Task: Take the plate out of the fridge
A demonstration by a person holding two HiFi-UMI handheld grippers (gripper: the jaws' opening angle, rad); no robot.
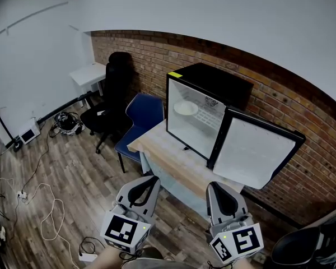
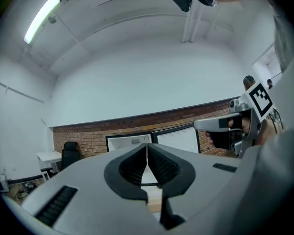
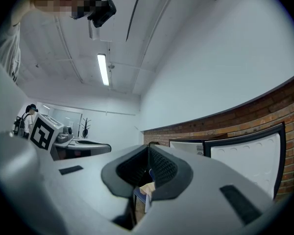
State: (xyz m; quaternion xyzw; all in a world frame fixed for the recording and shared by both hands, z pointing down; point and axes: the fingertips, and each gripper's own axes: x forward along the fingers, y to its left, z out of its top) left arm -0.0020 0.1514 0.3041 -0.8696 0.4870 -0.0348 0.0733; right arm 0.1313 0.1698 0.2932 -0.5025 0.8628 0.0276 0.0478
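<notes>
The left tool (image 2: 147,150) has its jaws pressed together along their ribbed pads, with nothing between them. The right tool (image 3: 148,152) is the same: its tips meet and it grips nothing. In the head view both tools hang low in the foreground, side by side but apart, each with its marker cube at the rear and its nose aimed toward the tabletop (image 1: 167,153). Neither tool touches anything there. The black fridge (image 1: 224,84) stands on that wooden tabletop against the brick wall (image 1: 294,110). Its door (image 1: 253,151) is swung wide open to the right, showing its white inner face. The plate (image 1: 185,107) is a pale round dish lying flat on a shelf in the upper part of the white fridge interior, well apart from both tools. A blue chair (image 1: 146,112) is tucked against the left end of the tabletop, and a black office chair (image 1: 112,89) stands just beyond it. The left gripper view also catches the right tool off to its right, with a hand wrapped around its grip, and the open fridge straight ahead beyond the closed tips.
</notes>
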